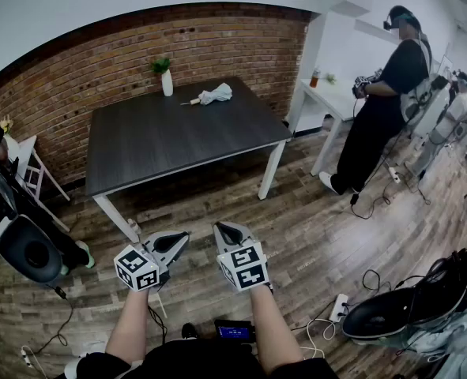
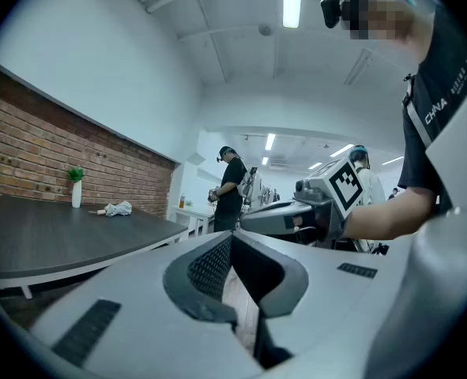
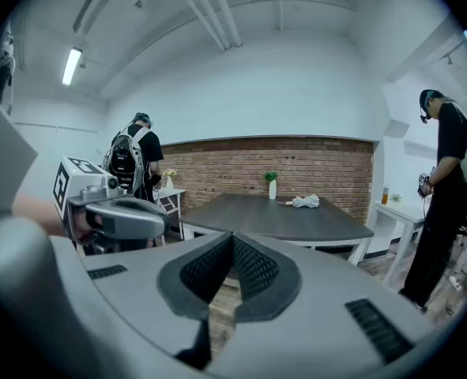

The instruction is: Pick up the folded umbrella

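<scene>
**Head view.** Lower centre, above the wood-plank floor [image 1: 312,227]: left claw [image 1: 179,238] and right claw [image 1: 222,229] side by side, jaws of each pressed together, nothing held. Upper centre: dark rectangular bench with white legs [image 1: 178,140]. At its far edge, near the red brick wall [image 1: 75,77]: folded white umbrella [image 1: 214,95], lying flat, well apart from both claws. Just left of it: slim white vase [image 1: 167,83], upright, holding a small green plant [image 1: 161,65].

**Left gripper view.** Left claw [image 2: 231,240] fully closed, empty. Umbrella [image 2: 119,208] small at middle left, on the bench. Vase [image 2: 77,194] with its plant to the left of it.

**Right gripper view.** Right claw [image 3: 233,240] fully closed, empty. Umbrella [image 3: 305,201] right of centre, on the far end of the bench. Vase [image 3: 272,189] with its plant just to the left.
</scene>
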The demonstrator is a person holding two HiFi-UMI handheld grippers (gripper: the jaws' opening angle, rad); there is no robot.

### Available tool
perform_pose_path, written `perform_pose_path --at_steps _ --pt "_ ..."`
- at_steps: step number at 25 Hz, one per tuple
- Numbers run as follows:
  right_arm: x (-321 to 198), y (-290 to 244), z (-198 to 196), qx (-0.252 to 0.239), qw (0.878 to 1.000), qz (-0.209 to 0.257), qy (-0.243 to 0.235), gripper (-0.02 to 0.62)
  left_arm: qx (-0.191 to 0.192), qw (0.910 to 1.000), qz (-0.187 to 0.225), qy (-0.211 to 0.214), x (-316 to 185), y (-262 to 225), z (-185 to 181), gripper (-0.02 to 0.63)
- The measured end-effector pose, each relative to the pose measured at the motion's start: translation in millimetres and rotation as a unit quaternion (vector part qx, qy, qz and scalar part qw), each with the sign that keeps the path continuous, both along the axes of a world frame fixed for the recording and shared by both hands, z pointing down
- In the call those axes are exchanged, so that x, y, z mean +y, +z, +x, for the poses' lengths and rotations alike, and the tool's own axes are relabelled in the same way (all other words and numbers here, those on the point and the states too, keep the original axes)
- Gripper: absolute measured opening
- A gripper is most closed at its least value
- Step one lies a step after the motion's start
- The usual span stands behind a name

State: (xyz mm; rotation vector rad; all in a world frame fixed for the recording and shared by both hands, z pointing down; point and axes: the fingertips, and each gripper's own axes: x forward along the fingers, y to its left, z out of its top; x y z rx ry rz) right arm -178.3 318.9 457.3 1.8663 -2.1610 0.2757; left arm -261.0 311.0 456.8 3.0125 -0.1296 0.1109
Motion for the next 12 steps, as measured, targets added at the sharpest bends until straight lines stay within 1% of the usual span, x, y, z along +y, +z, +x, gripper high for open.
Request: perform_pose_path --at_steps 6,12 --pt "16.8 -0.7 10.1 -0.009 1.0 0.01 0.018 0.007 0.007 1.0 0.001 -0.004 3.9 -3.6 -3.4 0.002" --pt "29.8 -4.0 12.7 -0.041 0.999 0.019 0.025 0.008 0.009 0.9999 -0.005 0.005 10.6 -2.5 -3.3 0.002"
